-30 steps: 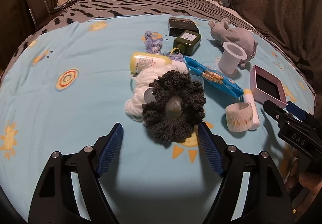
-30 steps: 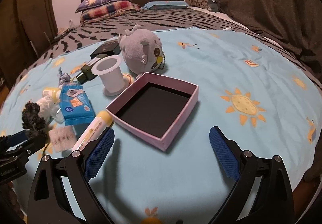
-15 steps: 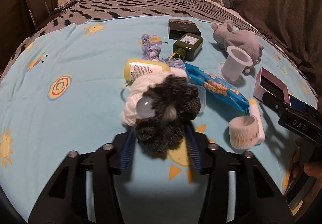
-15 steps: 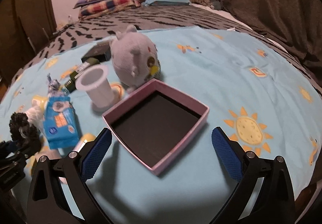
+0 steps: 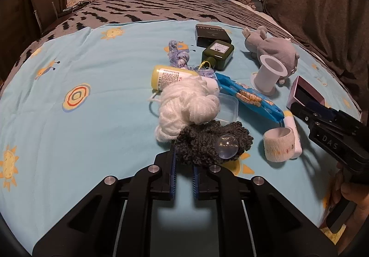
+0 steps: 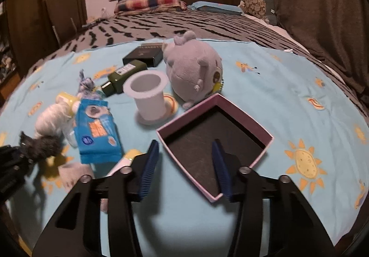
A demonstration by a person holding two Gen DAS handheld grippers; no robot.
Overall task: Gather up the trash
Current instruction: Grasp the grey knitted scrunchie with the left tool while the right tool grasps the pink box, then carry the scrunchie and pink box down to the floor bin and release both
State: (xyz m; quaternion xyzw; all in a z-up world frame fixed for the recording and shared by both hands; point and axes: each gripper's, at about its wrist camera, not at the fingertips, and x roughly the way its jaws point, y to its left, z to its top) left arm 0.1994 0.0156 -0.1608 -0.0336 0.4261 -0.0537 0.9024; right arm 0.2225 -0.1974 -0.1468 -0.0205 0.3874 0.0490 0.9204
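Note:
My left gripper is shut on a dark grey knitted scrunchie that carries a clear ball. The scrunchie lies against a white yarn bundle on the light blue sheet. From the right wrist view the same scrunchie shows at the far left. My right gripper straddles the near left wall of an open pink box with a black inside. Its jaws are closing, one pad outside the wall and one inside, neither pressing on it. The right gripper also appears beside the pink box in the left wrist view.
A blue snack packet, yellow bottle, green bottle, black case, grey plush toy, white cup, tape roll and white tube crowd the sheet's middle. Pillows and a curtain lie beyond.
The left jaws went from wide open around the grey scrunchie to shut on it. The right gripper shifted over the pink box and its jaws narrowed around the box's near wall.

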